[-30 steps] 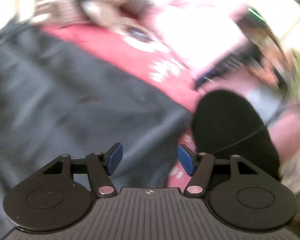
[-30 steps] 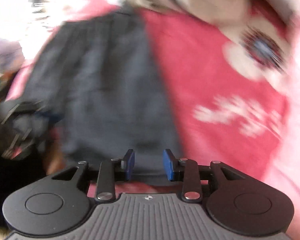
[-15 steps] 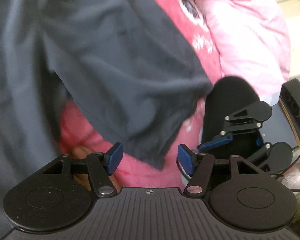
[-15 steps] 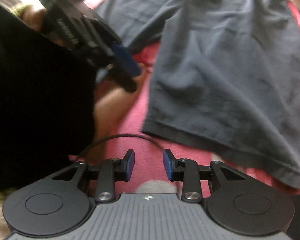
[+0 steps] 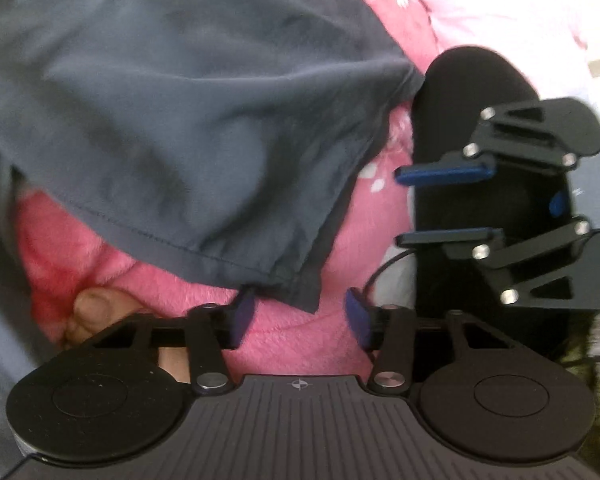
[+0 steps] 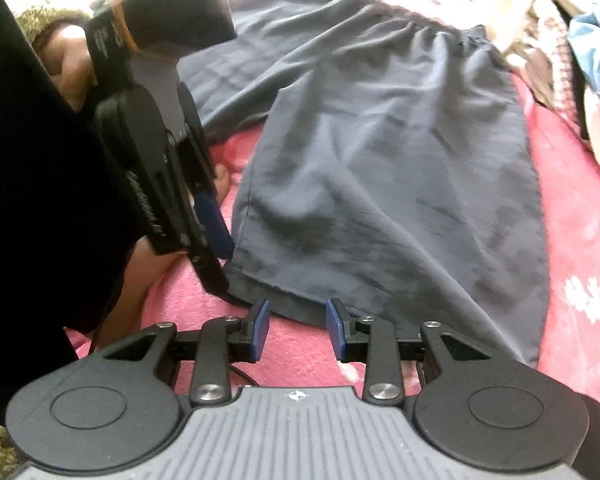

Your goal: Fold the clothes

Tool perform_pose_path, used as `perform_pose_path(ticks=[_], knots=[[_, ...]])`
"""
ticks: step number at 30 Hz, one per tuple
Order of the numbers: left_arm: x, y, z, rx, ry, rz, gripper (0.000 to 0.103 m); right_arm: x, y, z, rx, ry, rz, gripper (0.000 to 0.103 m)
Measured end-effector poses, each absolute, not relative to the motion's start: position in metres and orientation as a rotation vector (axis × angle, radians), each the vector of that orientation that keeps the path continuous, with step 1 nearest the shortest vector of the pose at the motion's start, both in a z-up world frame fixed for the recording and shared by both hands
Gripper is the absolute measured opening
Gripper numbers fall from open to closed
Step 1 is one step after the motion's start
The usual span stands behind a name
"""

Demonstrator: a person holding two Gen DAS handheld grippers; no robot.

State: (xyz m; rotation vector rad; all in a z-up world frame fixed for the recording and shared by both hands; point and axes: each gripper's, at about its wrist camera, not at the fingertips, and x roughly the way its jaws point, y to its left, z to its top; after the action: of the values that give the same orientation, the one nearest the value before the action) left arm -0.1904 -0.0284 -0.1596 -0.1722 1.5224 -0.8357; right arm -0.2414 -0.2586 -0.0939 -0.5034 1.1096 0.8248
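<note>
1. One pair of dark navy shorts (image 6: 388, 168) is lying spread flat on a pink blanket (image 6: 572, 216), waistband at the far end, hems nearest the cameras.
2. Two grippers are working at the hems. The left gripper (image 5: 298, 314) is pointing steeply down at the corner of one leg hem; its fingers have just been closing, with the hem corner lying between them, the pads not yet pressing on it.
3. The right gripper (image 6: 298, 326) is hovering, tilted down, at the hem edge, its fingers standing partly apart with nothing clamped.
4. One pile of other clothes (image 6: 556, 32) is sitting beyond the waistband.
</note>
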Motion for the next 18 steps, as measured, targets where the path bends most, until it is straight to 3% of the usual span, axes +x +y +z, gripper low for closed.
perform_pose_path(ticks=[1,2,3,9,18], knots=[[-0.189,-0.029,-0.162,-0.172,1.533,-0.823,0.027,-0.241,-0.259,-0.093,-0.501,1.104,0.816,0.035],[-0.187,-0.030,-0.166,-0.178,1.545,-0.808,0.011,-0.241,-0.260,-0.092,-0.499,1.099,0.807,0.035],[-0.185,-0.030,-0.169,-0.186,1.557,-0.791,0.003,-0.243,-0.260,-0.091,-0.499,1.092,0.798,0.035],[-0.185,-0.025,-0.170,-0.196,1.618,-0.814,0.000,-0.241,-0.271,-0.087,-0.483,1.095,0.749,0.035],[-0.201,-0.049,-0.172,0.122,1.647,-0.856,0.000,-0.231,-0.274,-0.096,-0.458,1.161,0.715,0.035]])
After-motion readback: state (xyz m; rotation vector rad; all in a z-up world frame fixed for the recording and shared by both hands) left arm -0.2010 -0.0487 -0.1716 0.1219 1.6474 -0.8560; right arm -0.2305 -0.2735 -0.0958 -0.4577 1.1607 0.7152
